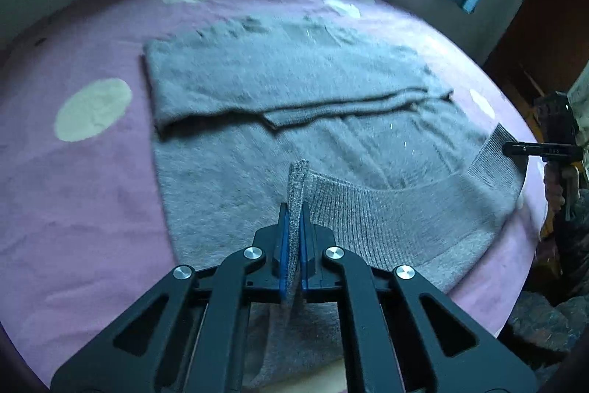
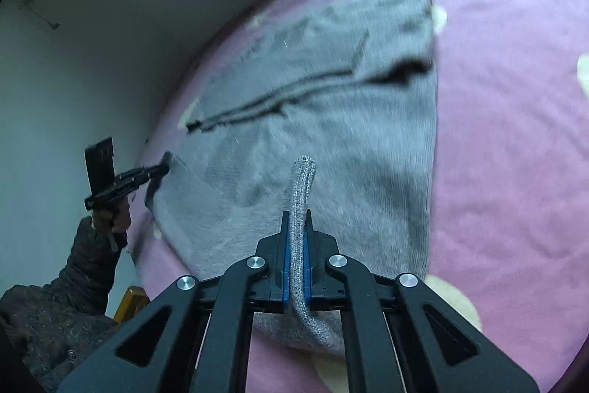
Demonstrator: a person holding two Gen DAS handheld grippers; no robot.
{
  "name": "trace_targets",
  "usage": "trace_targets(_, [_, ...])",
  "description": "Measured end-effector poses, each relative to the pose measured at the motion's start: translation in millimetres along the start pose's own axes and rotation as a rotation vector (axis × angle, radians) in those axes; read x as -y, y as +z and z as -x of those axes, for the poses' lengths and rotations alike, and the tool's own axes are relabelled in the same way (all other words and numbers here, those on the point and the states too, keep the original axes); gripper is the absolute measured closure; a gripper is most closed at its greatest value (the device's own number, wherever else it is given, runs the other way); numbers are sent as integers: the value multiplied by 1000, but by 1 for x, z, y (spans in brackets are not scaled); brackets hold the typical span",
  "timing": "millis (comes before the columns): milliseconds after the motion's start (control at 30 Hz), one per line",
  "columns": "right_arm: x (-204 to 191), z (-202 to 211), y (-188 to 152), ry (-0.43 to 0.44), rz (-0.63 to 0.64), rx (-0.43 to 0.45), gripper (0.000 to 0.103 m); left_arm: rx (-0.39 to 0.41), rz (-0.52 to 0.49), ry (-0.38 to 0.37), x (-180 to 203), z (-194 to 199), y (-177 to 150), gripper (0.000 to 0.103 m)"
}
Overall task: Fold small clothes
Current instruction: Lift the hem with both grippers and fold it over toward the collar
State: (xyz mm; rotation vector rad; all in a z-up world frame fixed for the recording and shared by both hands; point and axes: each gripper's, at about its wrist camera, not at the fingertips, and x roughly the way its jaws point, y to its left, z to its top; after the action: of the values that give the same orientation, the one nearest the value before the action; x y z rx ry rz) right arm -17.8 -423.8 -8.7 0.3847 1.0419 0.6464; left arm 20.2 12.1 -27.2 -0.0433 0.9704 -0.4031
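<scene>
Both tools pinch the grey sweater's point(image 1: 294, 91) ribbed hem, left tool point(image 1: 294, 209) and right tool point(image 2: 297, 216), above the pink bed point(image 1: 73, 190).

One grey sweater point(image 1: 331, 91), one pink dotted bedcover point(image 1: 92, 190) — two hand-held grippers point(image 1: 293, 220).

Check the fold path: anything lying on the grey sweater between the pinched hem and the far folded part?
Nothing visible. Left hand-held gripper and right hand-held gripper each pinch the ribbed hem of the grey sweater; the knit ahead is bare up to the folded-over sleeves.
</scene>
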Motion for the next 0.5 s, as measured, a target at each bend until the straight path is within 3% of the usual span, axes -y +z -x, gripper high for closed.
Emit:
trace_targets(267, [4,12,51,-1,-11,129,99,138,53,64,-15,28,37,99])
trace_targets(500, [20,-12,128,11,-40,178,99,157,96,121,-40,2,102,99])
